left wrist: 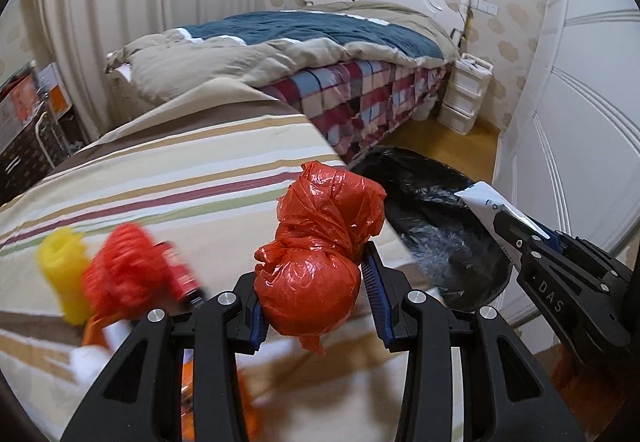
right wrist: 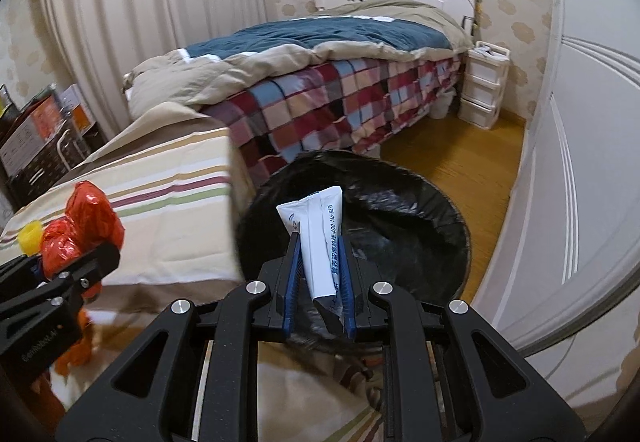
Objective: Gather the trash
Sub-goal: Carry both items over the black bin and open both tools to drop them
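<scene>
A: Where's the bin?

B: The black trash bin (right wrist: 400, 210) sits on the floor at twelve o'clock from your right gripper (right wrist: 318, 282), by the striped bed (right wrist: 168, 202).

A: And your left gripper (left wrist: 316, 282)?

B: Its fingers squeeze the red bag bundle (left wrist: 316, 262) around its fat bottom. It looks soft, light and crinkly, so hold it low.

A: The right one?

B: It pinches the white tube (right wrist: 320, 242) near its flat end. The tube looks smooth and maybe slippery, and hangs over the bin.

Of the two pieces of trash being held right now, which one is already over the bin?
The white tube, clamped in the right gripper, sits over the black-lined bin. The knotted red plastic bag in the left gripper is above the striped bedding.
</scene>
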The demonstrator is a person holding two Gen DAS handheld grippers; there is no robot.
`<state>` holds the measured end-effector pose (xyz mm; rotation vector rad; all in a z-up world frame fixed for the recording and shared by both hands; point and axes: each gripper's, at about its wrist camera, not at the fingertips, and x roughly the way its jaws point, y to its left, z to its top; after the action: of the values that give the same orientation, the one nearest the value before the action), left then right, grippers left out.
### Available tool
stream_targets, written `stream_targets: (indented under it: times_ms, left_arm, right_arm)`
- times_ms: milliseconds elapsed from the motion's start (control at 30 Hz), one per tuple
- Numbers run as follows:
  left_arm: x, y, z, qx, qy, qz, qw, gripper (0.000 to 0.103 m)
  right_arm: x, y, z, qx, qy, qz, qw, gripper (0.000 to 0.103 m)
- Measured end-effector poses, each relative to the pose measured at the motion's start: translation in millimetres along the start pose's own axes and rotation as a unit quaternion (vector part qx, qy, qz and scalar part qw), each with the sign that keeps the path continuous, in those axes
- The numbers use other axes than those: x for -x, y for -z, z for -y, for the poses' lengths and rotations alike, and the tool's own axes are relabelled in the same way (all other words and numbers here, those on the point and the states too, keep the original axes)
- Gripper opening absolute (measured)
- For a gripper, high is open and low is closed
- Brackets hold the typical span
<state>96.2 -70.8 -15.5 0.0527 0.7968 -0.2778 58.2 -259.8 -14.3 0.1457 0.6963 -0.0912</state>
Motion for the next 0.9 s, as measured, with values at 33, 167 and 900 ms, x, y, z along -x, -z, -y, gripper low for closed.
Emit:
stream_targets:
  times_ms: [33,167,900]
  left_arm:
    - [-8,-4,5,-0.003,0.001,-0.004,1.0,0.041]
    - [-27,-9,24,-0.015,0.001,-0.014,0.9998,0.041]
    - [-77,-28,70,-0.056,-0.022,-0.038,0.9974,0.073]
  right_arm:
    - [-2,-1,4,-0.002,0.001,0.0,1.0,0.017]
    - [-19,-5,20,-0.013,0.007,-0.007,1.0,0.018]
    - [-75,-7,67,-0.046,0.032,-0.03,0.998,0.031]
